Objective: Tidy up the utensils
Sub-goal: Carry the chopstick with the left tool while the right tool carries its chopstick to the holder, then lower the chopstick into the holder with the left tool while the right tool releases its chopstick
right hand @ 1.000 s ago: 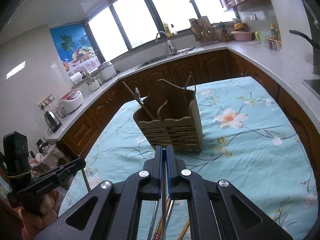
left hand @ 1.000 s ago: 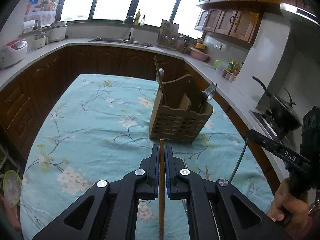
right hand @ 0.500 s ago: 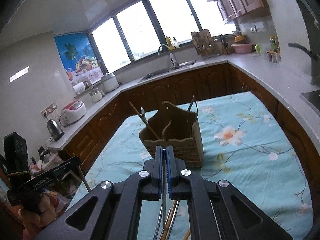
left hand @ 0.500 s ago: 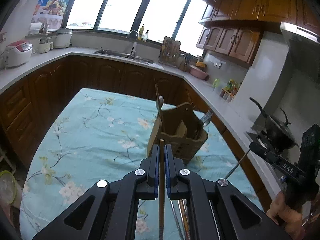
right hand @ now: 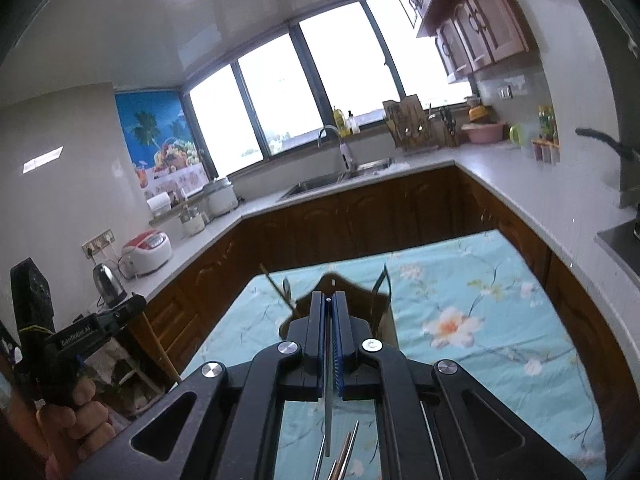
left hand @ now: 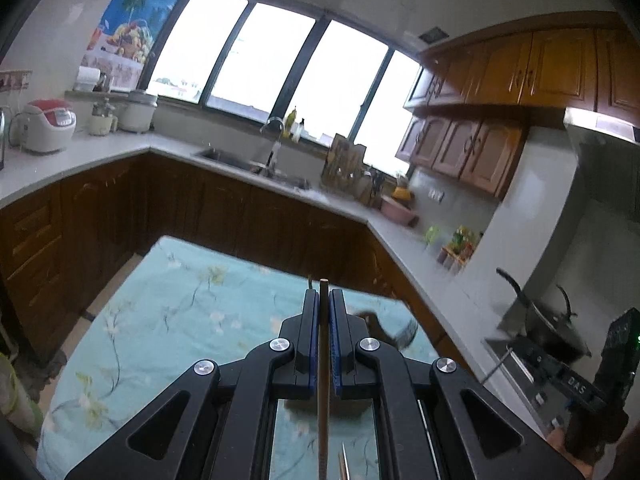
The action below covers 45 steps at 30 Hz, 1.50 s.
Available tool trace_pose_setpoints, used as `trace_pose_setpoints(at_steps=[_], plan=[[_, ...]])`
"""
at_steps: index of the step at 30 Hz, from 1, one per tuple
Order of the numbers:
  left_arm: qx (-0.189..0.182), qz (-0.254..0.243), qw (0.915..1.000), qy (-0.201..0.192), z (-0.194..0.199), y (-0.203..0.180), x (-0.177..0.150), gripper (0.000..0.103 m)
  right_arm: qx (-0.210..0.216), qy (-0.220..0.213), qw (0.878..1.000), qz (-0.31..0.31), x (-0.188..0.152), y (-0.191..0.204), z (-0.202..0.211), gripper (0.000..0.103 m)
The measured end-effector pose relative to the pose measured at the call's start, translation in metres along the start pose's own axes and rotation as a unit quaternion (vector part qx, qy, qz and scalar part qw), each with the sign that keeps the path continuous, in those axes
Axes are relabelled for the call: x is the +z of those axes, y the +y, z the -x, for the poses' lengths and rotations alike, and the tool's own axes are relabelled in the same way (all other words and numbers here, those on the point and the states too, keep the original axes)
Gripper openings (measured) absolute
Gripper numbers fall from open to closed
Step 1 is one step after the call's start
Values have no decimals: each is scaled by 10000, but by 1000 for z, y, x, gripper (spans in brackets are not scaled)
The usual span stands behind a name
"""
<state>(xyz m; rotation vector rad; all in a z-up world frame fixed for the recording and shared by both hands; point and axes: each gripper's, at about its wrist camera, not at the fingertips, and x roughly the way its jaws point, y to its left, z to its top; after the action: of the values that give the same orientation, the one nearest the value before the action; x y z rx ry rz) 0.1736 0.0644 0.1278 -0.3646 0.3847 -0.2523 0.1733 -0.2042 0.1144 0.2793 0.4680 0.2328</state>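
Observation:
My left gripper is shut on a wooden chopstick that runs up between its blue pads, held above the table. My right gripper is shut on a thin metal chopstick. The wooden utensil holder stands on the floral cloth straight ahead, mostly hidden behind the right fingers; a wooden stick, a spoon and a fork stick out of it. In the left wrist view only a corner of the holder and a fork show. Each view also catches the other gripper at its edge.
Several loose chopsticks lie on the teal floral tablecloth below the grippers. Dark wood cabinets and a pale counter ring the table, with a sink, rice cookers and a wok on the stove.
Both grippers have risen and tipped upward with their chopsticks still held. The holder has slid down in both views and now sits behind the fingers.

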Motion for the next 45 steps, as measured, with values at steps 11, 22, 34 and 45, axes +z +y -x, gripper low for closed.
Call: trace_pose_setpoints(at_steps=[11,22,34,45], plan=[[-116,-52,9971,-744,-48,-1,10,3,-111,-600,9981,26,51,-9,-10,3],[79,42,9947,-1028,-121,3,-19,3,-339,-1016,9942,132,69,-18,-38,3],[352,110,9977,-572,-188,11,-68,3,-381,-710,9967,-95,32,-49,-84,3],[415,-51,9989,-217,-194,16,-61,4,-340,-226,9989,-247,3,-59,-113,4]])
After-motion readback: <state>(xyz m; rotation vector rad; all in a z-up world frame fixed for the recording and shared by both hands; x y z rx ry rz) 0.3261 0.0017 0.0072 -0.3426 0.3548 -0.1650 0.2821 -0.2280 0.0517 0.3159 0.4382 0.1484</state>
